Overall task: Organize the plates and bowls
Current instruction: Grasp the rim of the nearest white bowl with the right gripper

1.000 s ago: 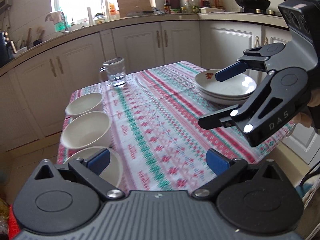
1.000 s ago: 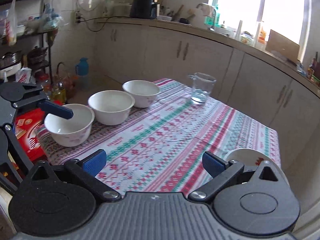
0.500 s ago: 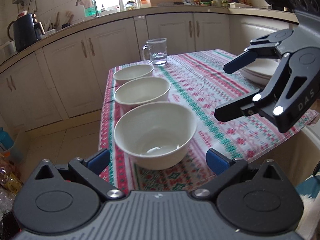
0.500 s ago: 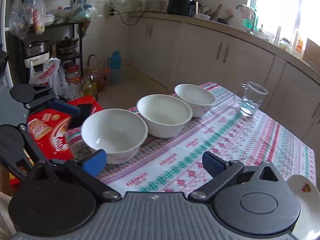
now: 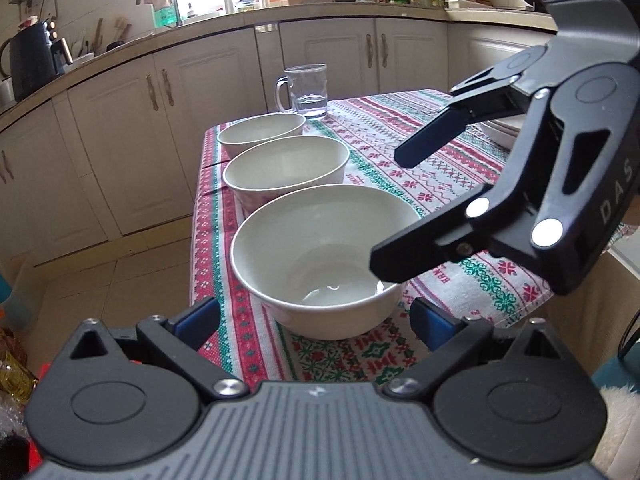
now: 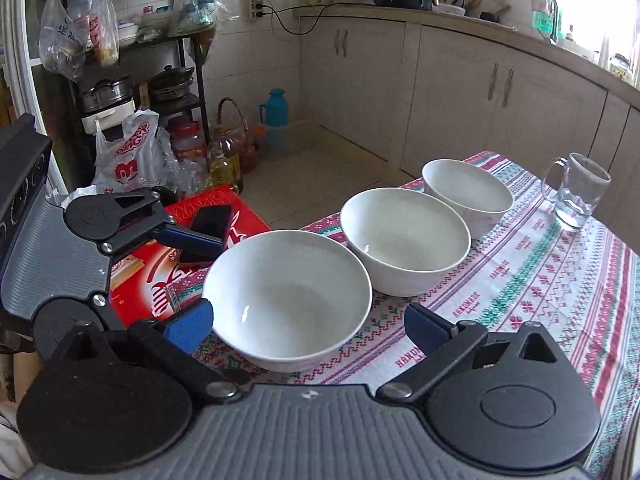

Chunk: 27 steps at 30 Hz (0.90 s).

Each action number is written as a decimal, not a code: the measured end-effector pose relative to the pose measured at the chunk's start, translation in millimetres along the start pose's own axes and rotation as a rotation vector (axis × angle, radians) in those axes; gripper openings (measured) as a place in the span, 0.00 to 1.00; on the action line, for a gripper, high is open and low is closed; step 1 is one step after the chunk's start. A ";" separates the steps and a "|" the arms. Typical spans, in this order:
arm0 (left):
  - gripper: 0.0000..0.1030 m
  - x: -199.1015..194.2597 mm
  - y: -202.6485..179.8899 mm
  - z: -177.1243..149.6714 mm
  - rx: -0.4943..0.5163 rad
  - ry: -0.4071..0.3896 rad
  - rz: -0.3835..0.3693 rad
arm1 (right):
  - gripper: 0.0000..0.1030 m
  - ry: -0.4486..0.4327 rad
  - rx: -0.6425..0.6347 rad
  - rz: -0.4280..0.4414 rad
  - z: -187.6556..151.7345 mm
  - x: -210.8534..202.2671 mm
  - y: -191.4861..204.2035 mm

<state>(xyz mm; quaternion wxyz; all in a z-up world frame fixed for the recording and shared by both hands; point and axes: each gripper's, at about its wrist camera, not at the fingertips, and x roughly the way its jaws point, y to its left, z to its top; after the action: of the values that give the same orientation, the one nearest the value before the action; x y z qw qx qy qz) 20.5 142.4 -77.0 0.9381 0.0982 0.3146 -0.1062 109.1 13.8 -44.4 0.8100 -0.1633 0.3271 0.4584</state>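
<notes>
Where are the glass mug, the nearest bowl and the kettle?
Glass mug (image 5: 306, 90): left wrist view, on its clear side wall.
Nearest bowl (image 6: 288, 300): right wrist view, on its inside.
Kettle (image 5: 34, 60): left wrist view, on its dark body.

Three white bowls stand in a row along the left edge of the table (image 5: 452, 184), which wears a red, green and white patterned cloth. The nearest bowl (image 5: 320, 260) sits just ahead of the left gripper (image 5: 316, 320), whose blue-padded jaws stand wide apart and have just been closing a little, not touching the bowl. Behind it come the middle bowl (image 5: 284, 168) and the far bowl (image 5: 260, 130). A glass mug (image 5: 306, 90) holding a little water stands beyond them. The right gripper (image 5: 390, 208) reaches in from the right with its jaws spread, its lower finger over the nearest bowl's rim. Stacked plates (image 5: 502, 128) show partly behind it.
</notes>
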 end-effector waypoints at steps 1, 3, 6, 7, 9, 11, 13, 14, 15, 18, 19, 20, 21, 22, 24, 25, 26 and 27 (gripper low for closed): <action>0.96 0.5 0.2 0.1 0.001 -0.002 -0.008 | 0.99 0.002 0.007 0.008 0.5 1.4 -0.7; 0.92 1.9 -0.2 0.8 0.004 -0.005 -0.026 | 0.98 0.009 0.016 0.021 1.7 4.8 -2.6; 0.86 4.8 0.8 1.0 0.002 0.002 -0.039 | 0.95 0.019 0.030 0.032 3.6 10.6 -6.4; 0.86 5.3 1.5 1.1 0.000 0.003 -0.042 | 0.92 0.023 0.039 0.042 3.9 12.3 -7.5; 0.86 4.9 3.1 0.4 -0.008 0.000 -0.046 | 0.89 0.031 0.053 0.058 4.6 15.1 -9.9; 0.86 4.6 4.9 1.2 -0.012 -0.002 -0.054 | 0.85 0.036 0.056 0.053 5.1 18.0 -10.5; 0.84 4.2 5.9 1.3 -0.013 -0.001 -0.065 | 0.82 0.043 0.062 0.058 5.5 20.6 -12.4; 0.84 3.7 5.9 1.2 -0.012 -0.001 -0.067 | 0.81 0.045 0.068 0.063 5.4 21.6 -13.6; 0.83 3.4 5.9 1.3 -0.010 -0.001 -0.070 | 0.81 0.048 0.073 0.068 5.5 23.0 -15.0; 0.82 3.1 6.0 2.6 -0.011 0.000 -0.073 | 0.80 0.049 0.077 0.077 5.9 25.3 -15.4; 0.82 3.5 6.1 3.2 -0.011 0.001 -0.073 | 0.79 0.050 0.075 0.077 6.0 25.7 -15.4; 0.82 3.9 7.4 3.4 -0.010 0.002 -0.073 | 0.79 0.049 0.075 0.078 6.5 26.1 -15.6; 0.82 3.9 7.2 3.6 -0.010 0.002 -0.073 | 0.79 0.050 0.076 0.079 6.0 26.1 -16.4; 0.82 3.8 7.0 3.8 -0.009 0.003 -0.072 | 0.79 0.050 0.077 0.081 5.9 26.0 -16.7; 0.82 3.7 6.4 4.8 -0.008 0.007 -0.070 | 0.79 0.052 0.083 0.085 5.9 26.4 -17.2; 0.82 3.8 6.2 5.3 -0.007 0.009 -0.069 | 0.80 0.051 0.085 0.086 5.7 26.3 -17.4; 0.82 3.9 5.9 5.6 -0.005 0.010 -0.069 | 0.80 0.051 0.085 0.086 5.6 26.1 -17.4; 0.82 3.9 5.6 6.0 -0.002 0.012 -0.068 | 0.80 0.051 0.084 0.086 5.5 26.0 -17.4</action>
<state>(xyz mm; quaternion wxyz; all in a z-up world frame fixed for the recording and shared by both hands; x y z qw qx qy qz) 28.4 145.7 -74.0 0.9323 0.0870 0.3234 -0.1370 135.4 24.2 -58.6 0.7872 -0.1265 0.3733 0.4743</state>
